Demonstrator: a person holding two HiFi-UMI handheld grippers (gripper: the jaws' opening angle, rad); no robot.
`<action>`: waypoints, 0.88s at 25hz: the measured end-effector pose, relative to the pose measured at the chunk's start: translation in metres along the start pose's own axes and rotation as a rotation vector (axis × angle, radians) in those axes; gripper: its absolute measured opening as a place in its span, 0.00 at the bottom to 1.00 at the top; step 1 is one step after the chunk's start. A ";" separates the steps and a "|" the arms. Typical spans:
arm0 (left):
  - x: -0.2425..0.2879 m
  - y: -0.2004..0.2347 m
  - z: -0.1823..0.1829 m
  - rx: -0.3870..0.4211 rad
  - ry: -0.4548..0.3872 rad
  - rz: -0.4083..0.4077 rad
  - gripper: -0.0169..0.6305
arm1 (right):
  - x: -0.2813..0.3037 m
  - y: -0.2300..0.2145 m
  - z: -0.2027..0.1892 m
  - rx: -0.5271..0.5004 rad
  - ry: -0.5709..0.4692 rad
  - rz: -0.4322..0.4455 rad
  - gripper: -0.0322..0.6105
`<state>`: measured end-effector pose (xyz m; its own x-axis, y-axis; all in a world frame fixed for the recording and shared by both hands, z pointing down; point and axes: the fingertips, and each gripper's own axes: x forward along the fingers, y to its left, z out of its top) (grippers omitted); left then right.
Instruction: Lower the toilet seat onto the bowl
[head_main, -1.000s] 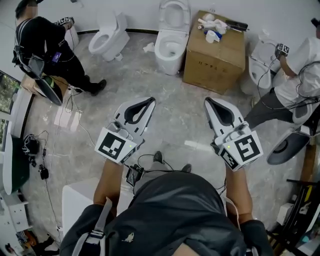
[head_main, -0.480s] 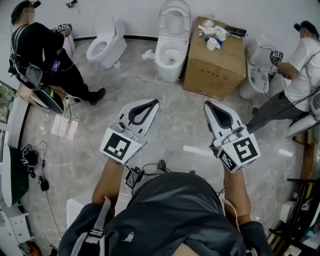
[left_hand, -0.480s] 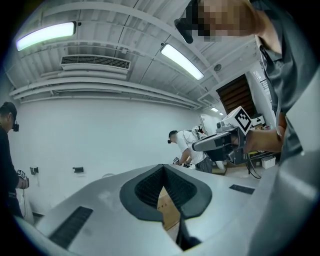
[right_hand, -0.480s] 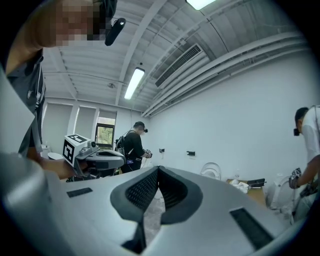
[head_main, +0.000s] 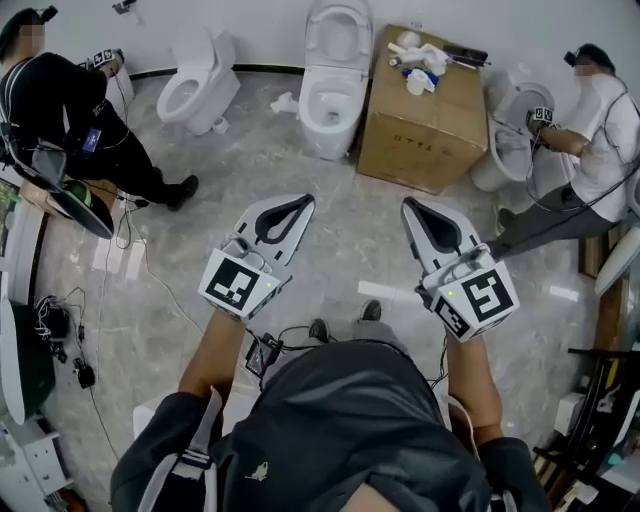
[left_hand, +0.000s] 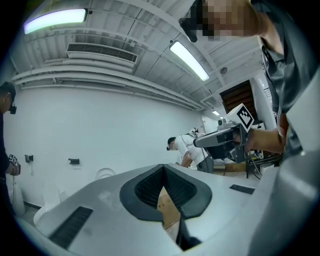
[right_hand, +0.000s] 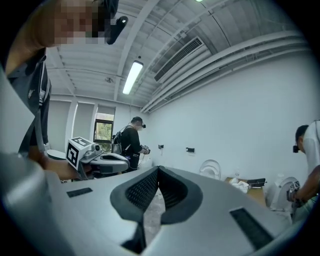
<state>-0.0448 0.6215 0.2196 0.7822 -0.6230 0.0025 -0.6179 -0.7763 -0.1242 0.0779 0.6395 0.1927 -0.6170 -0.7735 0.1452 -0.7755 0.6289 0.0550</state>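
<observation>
Toilet seat (head_main: 339, 22), white oval plastic, apparently stands upright over its white ceramic bowl (head_main: 330, 100) at the far wall, well apart from my left gripper (head_main: 300, 205) and right gripper (head_main: 411, 208), both clenched empty pending approach.

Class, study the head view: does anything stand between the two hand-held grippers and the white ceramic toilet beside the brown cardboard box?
Nothing visible does. Only bare grey marble floor separates the left gripper and right gripper from the white ceramic toilet; the brown cardboard box stands beside it, off the path.
</observation>
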 end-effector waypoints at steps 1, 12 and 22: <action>0.011 0.005 0.001 0.001 -0.018 0.007 0.03 | 0.004 -0.009 -0.002 0.002 0.002 0.009 0.06; 0.109 0.038 -0.009 -0.122 0.000 0.146 0.03 | 0.034 -0.104 -0.006 0.001 -0.004 0.110 0.06; 0.124 0.099 -0.017 -0.063 0.014 0.174 0.03 | 0.100 -0.138 -0.006 -0.015 0.000 0.109 0.06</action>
<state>-0.0105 0.4662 0.2244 0.6621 -0.7494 0.0003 -0.7480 -0.6608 -0.0615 0.1238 0.4757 0.2053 -0.6973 -0.7007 0.1513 -0.7020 0.7102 0.0533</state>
